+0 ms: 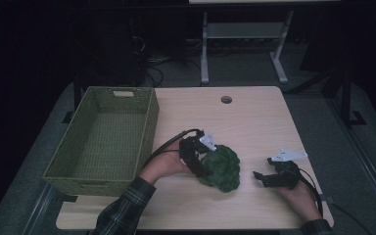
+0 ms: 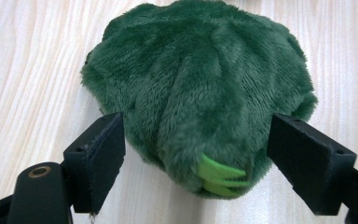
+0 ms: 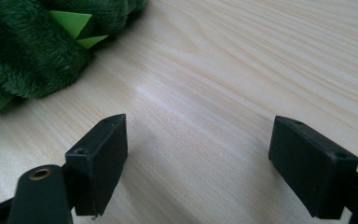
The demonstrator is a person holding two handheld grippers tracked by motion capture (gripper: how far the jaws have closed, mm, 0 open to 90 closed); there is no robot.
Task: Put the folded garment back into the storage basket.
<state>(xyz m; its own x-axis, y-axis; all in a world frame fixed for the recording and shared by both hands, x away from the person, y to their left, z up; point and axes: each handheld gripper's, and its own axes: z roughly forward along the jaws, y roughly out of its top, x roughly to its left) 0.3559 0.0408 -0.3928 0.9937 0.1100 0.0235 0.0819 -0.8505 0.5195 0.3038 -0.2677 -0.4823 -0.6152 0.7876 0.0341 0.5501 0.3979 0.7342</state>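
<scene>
Your left tool [image 2: 198,154] sits wide open astride the fuzzy dark-green plush toy [image 2: 200,88], gripping nothing; close shallow and fur slips out, right tool [image 3: 198,163] open, empty.

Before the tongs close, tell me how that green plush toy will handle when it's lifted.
The green plush toy looks soft and furry, so it will probably squash between the left tongs, whose jaws stand open on either side of it. It seems light for its bulk. Its rounded, slumped shape on the table suggests it will sag rather than roll.
</scene>
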